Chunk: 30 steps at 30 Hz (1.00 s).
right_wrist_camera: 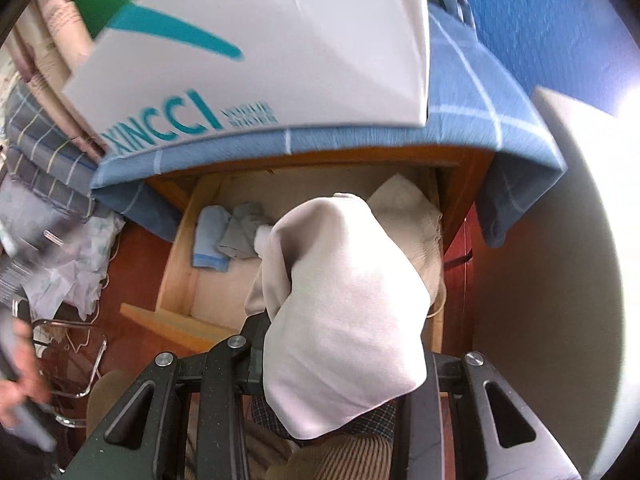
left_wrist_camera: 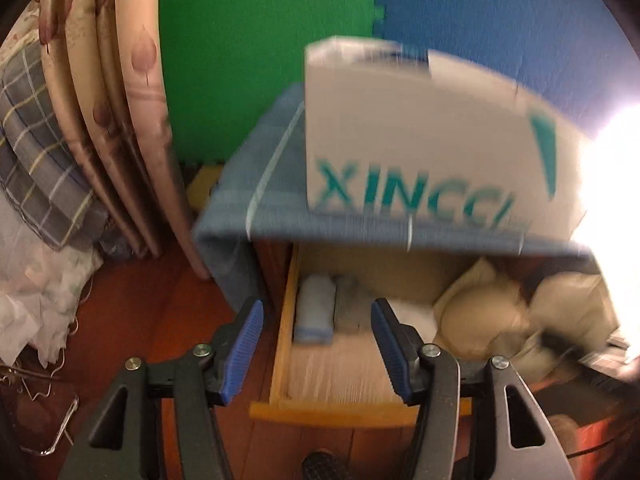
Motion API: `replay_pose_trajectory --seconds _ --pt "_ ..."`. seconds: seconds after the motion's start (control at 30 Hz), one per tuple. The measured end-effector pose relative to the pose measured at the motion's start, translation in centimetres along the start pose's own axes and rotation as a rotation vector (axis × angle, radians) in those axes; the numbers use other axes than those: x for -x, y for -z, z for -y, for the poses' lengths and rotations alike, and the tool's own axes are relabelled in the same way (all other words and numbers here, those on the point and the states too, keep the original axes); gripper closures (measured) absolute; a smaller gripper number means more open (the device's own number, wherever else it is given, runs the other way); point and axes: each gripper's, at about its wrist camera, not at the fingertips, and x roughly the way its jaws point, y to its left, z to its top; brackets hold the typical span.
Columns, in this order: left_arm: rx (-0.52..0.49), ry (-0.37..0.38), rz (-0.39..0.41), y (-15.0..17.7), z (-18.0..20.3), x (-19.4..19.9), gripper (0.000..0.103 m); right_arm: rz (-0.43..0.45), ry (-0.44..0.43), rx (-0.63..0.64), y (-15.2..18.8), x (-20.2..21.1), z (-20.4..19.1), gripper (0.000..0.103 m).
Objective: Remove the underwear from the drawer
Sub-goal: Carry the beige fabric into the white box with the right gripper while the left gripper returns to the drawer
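green point(left_wrist_camera: 240, 60) and blue foam mats point(left_wrist_camera: 500, 20) back a red-brown wooden floor point(left_wrist_camera: 160, 320), with patterned curtains point(left_wrist_camera: 120, 120) and a grey plaid cloth point(left_wrist_camera: 36, 152) at the left. a small cabinet stands draped in a blue checked cloth point(left_wrist_camera: 256, 184), and a white box printed "xincci" point(left_wrist_camera: 420, 140) sits on top of it. below the cloth the pale wooden drawer point(left_wrist_camera: 280, 344) is pulled open. at its back left corner lie a folded light-blue piece point(left_wrist_camera: 314, 308) and a grey one point(left_wrist_camera: 352, 300), touching side by side; cream bundles point(left_wrist_camera: 480, 312) fill the right side. the left gripper point(left_wrist_camera: 316, 344) hangs over the drawer's front left part, its blue-padded fingers point(left_wrist_camera: 244, 344) spread wide and holding nothing. in the right wrist view the right gripper point(right_wrist_camera: 340, 344) is pinching the underwear point(right_wrist_camera: 344, 312), a plain off-white, soft, smooth-knit piece that bulges over the fingers and hides them; it is raised above the right half of the drawer, clear of the cream cloth point(right_wrist_camera: 416, 224) lying inside.
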Motion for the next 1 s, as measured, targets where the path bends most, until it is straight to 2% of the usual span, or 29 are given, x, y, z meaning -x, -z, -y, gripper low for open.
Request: replay_pose_trajectory --seconds 0.13,0.27,0.47,0.6,0.77,1.0 --pt "0.025 0.013 -0.026 2.8 0.5 -1.6 0.045 0.038 -0.018 0.011 -0.6 3.6 -0.1 0.072" --pt "-0.014 -0.013 -0.009 4.6 1.3 -2.3 0.045 0.092 -0.041 0.018 -2.2 7.7 -0.5 0.072" --pt "-0.005 -0.023 -0.003 4.9 1.2 -2.6 0.045 0.182 -0.063 0.053 -5.6 13.2 -1.9 0.072" --pt "0.034 -0.031 -0.009 5.0 0.6 -2.9 0.045 0.254 -0.084 0.069 -9.3 16.4 -3.1 0.072" --pt "0.11 -0.006 -0.027 5.2 -0.8 -3.2 0.045 0.333 -0.05 0.108 -14.3 18.3 -5.2 0.072" --pt "0.207 0.027 -0.04 5.4 -2.5 -3.8 0.045 0.367 0.01 0.127 -19.8 17.0 -7.1 0.072"
